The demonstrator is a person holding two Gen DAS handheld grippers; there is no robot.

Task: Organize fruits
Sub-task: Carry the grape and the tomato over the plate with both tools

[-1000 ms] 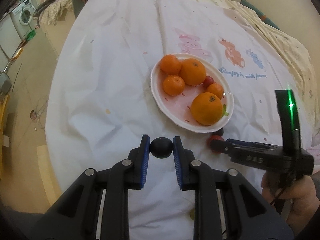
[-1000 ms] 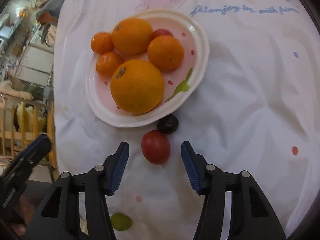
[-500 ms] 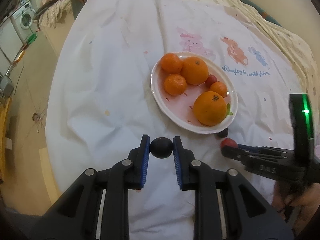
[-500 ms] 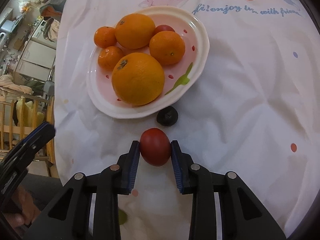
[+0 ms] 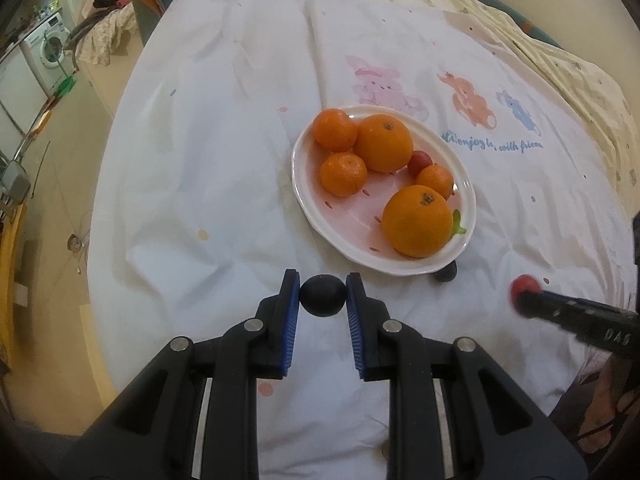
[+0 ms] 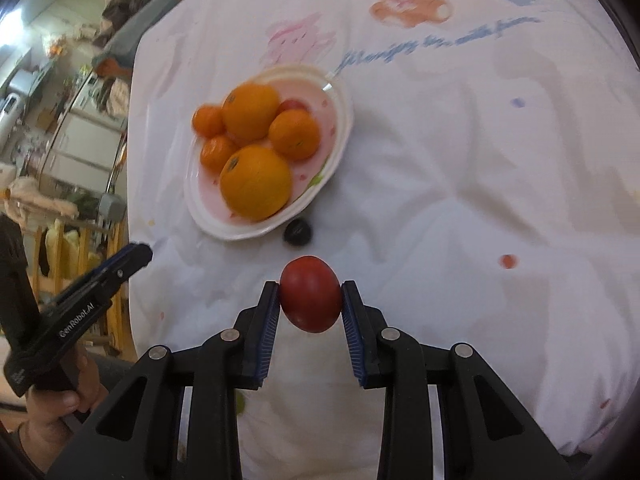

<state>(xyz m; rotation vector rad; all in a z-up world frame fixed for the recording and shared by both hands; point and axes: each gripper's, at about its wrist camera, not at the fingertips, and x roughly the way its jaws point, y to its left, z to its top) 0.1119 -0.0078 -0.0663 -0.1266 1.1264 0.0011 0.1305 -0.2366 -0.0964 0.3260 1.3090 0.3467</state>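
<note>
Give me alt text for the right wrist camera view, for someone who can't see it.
The right tool is shut on a red tomato above a white cartoon-print cloth. Beyond it an oval plate holds five orange citrus fruits and a small red one, with a small dark fruit on the cloth beside its near rim. The left tool shows at the left edge.

A white cloth (image 5: 224, 152) printed with cartoon animals and blue script covers a round table, with a cream spotted cover (image 5: 580, 80) behind it. A beige floor (image 5: 52, 168) lies on the left, where a washing machine (image 5: 50, 42) stands beside heaped clothes (image 5: 100, 40).
</note>
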